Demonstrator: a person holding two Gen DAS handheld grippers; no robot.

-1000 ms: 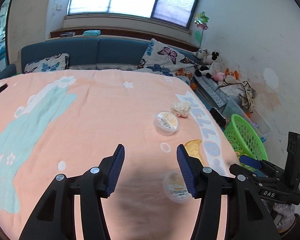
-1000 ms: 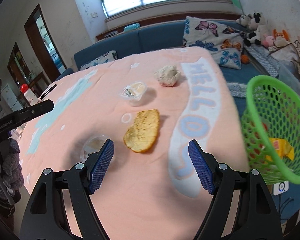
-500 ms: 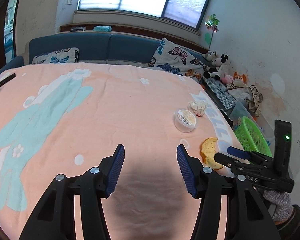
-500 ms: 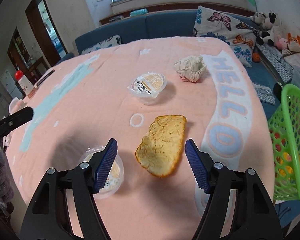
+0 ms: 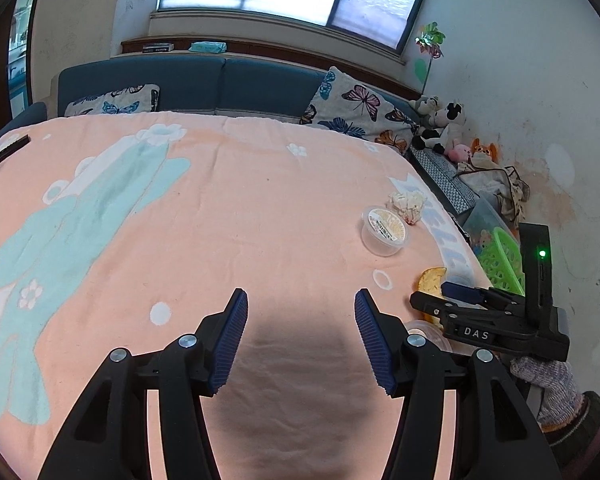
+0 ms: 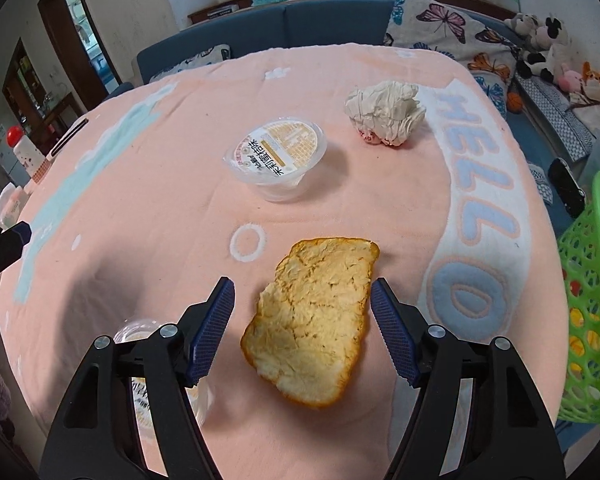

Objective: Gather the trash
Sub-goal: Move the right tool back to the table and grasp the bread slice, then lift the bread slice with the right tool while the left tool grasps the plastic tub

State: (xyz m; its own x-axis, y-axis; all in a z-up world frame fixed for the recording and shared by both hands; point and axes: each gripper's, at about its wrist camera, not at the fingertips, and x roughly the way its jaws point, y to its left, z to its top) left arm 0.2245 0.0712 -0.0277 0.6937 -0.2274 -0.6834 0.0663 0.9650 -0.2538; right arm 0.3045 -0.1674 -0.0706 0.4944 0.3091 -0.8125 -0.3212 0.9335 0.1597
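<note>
Peel [image 6: 314, 320], a broad curved piece of orange or pomelo rind, lies pith side up on the pink blanket [image 6: 172, 200] over the worktop, right between the fingers of the right gripper [image 6: 302, 330]. Jaws stand wide apart, one each side of the peel, not touching it. Likely light, leathery, a bit springy; pith should give decent friction, waxy outer skin less so. Best bet: pinch across the narrow width near the middle, fingers low so the edges get caught, since the blanket gives underneath. Green basket [image 6: 592, 300] sits just off the blanket's right edge, near, already holding some trash. Also out: sealed plastic cup [image 6: 278, 158], crumpled tissue [image 6: 384, 114], second cup [image 6: 140, 330] partly hidden under the left finger. Left gripper [image 5: 301, 342] hovers open over bare blanket, empty.
</note>
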